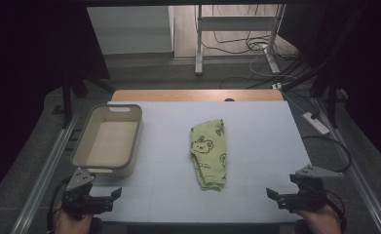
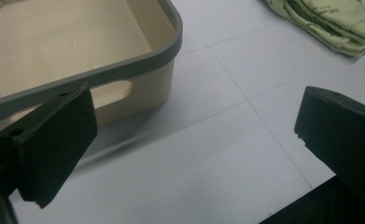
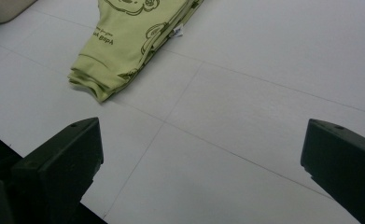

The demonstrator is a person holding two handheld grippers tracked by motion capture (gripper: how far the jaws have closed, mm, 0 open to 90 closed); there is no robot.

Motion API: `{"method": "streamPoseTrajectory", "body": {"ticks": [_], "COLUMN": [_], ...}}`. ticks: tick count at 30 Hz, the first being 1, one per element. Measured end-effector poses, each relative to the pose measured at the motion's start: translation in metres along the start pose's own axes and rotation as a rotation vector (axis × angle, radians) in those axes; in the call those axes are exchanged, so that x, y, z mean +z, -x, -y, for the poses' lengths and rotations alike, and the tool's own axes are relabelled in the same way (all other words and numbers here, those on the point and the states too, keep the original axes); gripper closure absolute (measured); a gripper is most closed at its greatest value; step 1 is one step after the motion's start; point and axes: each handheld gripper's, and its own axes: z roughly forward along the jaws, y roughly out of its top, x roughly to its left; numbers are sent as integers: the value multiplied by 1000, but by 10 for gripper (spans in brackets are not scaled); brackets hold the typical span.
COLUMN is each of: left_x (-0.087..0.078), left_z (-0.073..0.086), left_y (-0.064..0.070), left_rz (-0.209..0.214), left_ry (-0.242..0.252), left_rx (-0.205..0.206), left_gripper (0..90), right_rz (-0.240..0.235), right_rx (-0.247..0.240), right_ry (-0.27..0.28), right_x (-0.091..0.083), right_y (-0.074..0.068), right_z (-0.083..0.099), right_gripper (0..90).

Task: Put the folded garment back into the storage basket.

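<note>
Folded green garment (image 1: 208, 153), printed with cartoon bears, lies near the middle of the white table (image 1: 256, 141), long axis running away from the person, hem end nearest the front edge. Beige plastic basin (image 1: 109, 139) with grey rim sits at the left of the table, well apart from the garment, nothing inside it. Left gripper (image 1: 111, 194) is held at the front left corner of the table, just in front of the basin's near wall; jaws spread wide, nothing between them. In the left gripper view the basin's near wall and handle slot (image 2: 117, 88) stand close behind the left jaw, and the garment (image 2: 332, 23) lies far off at upper right, beyond the right jaw. Right gripper (image 1: 272, 195) is held at the front right corner, jaws likewise spread wide and holding nothing. In the right gripper view the garment's hem end (image 3: 124, 51) lies ahead and to the left of the jaw gap, clear of both jaws, bare white tabletop between. Both grippers are well apart from the garment, one at each side of it, neither touching it.
</note>
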Motion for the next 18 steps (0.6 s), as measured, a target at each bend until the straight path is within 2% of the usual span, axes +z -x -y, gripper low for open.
{"method": "streamPoseTrajectory", "body": {"ticks": [11, 18], "left_x": [0, -1], "left_z": [0, -1], "left_y": [0, -1], "left_rz": [6, 14], "left_ry": [-5, 8], "left_rx": [4, 2], "left_gripper": [0, 0], "right_rz": [-23, -45], "right_rx": [-15, -28], "right_ry": [-12, 0], "right_x": [2, 3], "right_y": [0, 0], "right_z": [-2, -5], "right_gripper": [0, 0]}}
